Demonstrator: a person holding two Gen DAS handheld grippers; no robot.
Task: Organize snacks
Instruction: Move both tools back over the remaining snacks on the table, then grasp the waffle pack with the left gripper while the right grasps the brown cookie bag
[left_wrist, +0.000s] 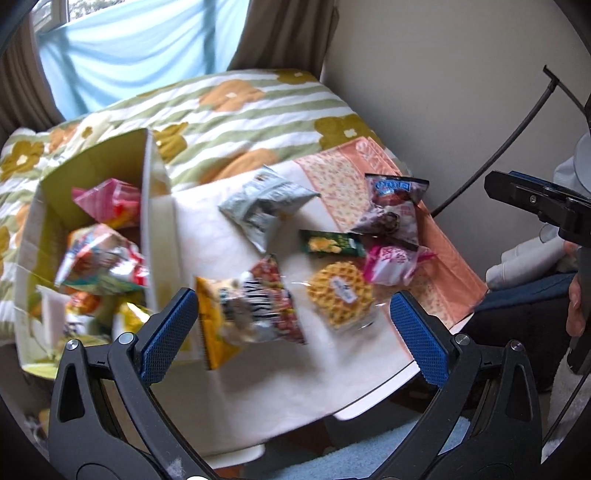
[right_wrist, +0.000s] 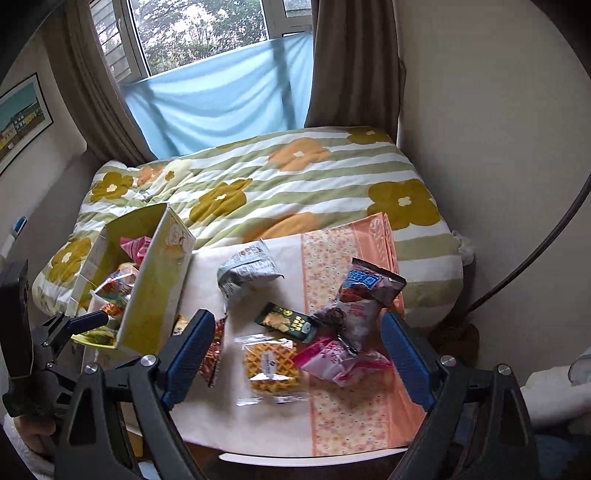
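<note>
**A:** Right wrist view first: where do the snacks lie?

**B:** I take the waffle (right_wrist: 272, 365) in its clear wrapper as my landmark. It lies on the table (right_wrist: 258, 435), on the white part of the cloth. Touching it on the right is a pink packet (right_wrist: 334, 360). Just behind it is a dark green packet (right_wrist: 290, 320), and behind and to the right a purple-and-white bag (right_wrist: 364, 299) with a blue label. Further back sits a grey bag (right_wrist: 246, 275). To the left of the waffle a red patterned bag (right_wrist: 213, 352) is partly hidden by my finger.

**A:** And the box?

**B:** The yellow cardboard box (right_wrist: 147, 295) stands well to the left of the waffle, open at the top and already full of bright packets.

**A:** Your tools?

**B:** My right tool (right_wrist: 297, 363) has its jaws spread wide above the waffle, nothing between the pads. My left tool (left_wrist: 295, 338), in its own view, is spread wide too and holds nothing; below it lie the red patterned bag (left_wrist: 258, 306) and the waffle (left_wrist: 340, 293).

**A:** Beyond the table?

**B:** A bed with a flowered quilt (right_wrist: 277, 184) lies behind the waffle.
</note>
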